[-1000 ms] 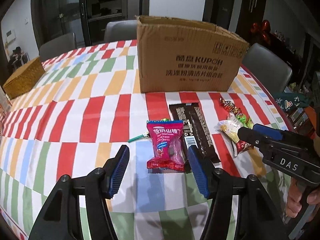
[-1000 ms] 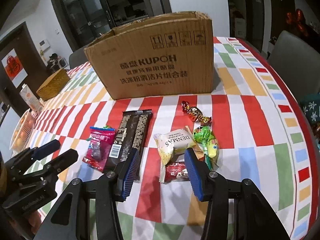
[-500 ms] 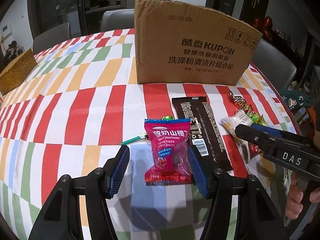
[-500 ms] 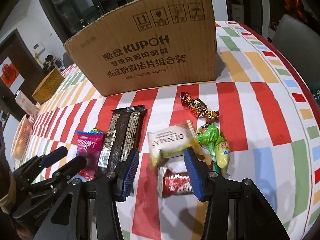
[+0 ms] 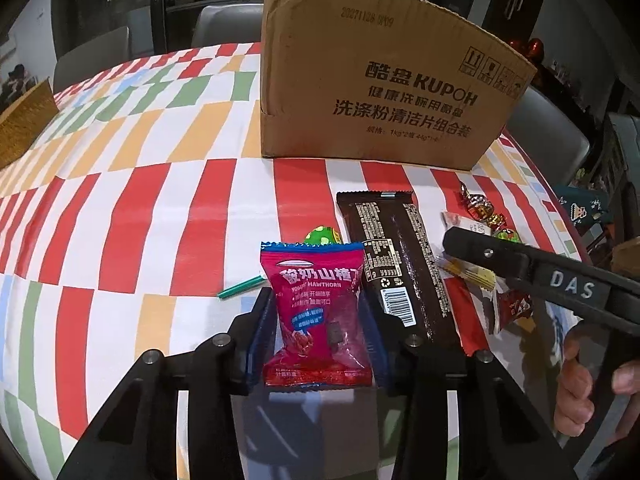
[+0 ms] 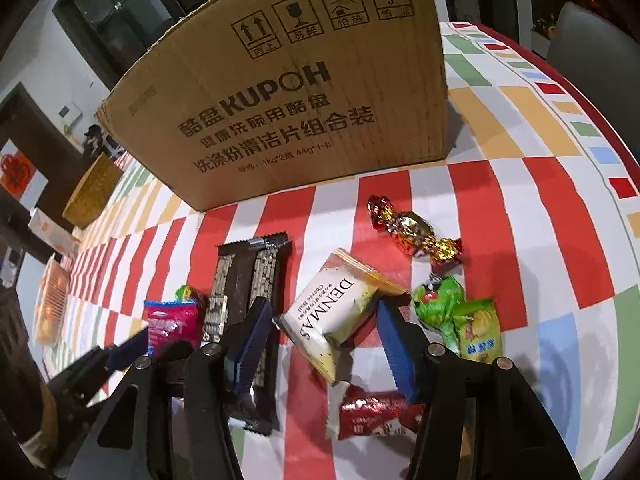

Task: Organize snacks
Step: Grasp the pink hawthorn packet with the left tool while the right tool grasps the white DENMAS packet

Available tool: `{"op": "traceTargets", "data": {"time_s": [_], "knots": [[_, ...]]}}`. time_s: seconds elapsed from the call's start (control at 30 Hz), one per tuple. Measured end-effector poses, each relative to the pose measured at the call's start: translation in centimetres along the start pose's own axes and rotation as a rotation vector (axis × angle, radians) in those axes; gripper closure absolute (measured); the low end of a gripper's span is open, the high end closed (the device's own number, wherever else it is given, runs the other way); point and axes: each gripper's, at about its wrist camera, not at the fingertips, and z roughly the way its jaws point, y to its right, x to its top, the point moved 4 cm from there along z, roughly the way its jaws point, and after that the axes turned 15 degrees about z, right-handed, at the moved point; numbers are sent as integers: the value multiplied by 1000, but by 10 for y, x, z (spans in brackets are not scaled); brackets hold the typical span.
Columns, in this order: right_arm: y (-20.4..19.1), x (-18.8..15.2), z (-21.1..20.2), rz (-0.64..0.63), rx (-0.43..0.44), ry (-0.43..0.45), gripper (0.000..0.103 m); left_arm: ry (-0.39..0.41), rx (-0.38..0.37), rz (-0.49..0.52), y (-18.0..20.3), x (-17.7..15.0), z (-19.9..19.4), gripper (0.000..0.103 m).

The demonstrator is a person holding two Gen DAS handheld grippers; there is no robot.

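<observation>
My left gripper is open, its jaws on either side of a pink hawthorn snack packet lying on the tablecloth. My right gripper is open, its jaws around a white DENMAS packet that tilts upward. A dark chocolate bar lies between the two packets and also shows in the right wrist view. A red wrapped candy lies under the right gripper. A brown KUPOH cardboard box stands behind the snacks.
A gold-red foil candy and green candy packets lie right of the DENMAS packet. A green lollipop lies behind the pink packet. A woven basket sits far left. Grey chairs ring the striped table.
Both grippers moved forward and down. The left jaws now straddle the pink packet and the right jaws straddle the DENMAS packet, which has tilted up.
</observation>
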Motion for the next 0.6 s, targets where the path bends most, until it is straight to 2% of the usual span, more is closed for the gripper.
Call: {"op": "traceTargets", "data": {"time_s": [0.13,0.2,0.27,0.33,0.47,0.6], "knots": [[-5,0,4,-40,-31,17,48,12,-3,-17,-2,1,-3,72],[-7,0,4,-50,-34,23,51,21,-2,-23,-3,2,-5,72],[-11,-2,4,-62,-28,23,62,32,-3,-20,-3,3,-8,72],[-15,-6,3,-82,-29,24,67,43,-1,-18,-1,5,-12,72],[-16,-8,2,-102,-23,27,72,63,2,-26,-1,8,-21,73],[-16,-8,-8,-110,-9,57,73,87,5,-23,2,11,-32,73]]}}
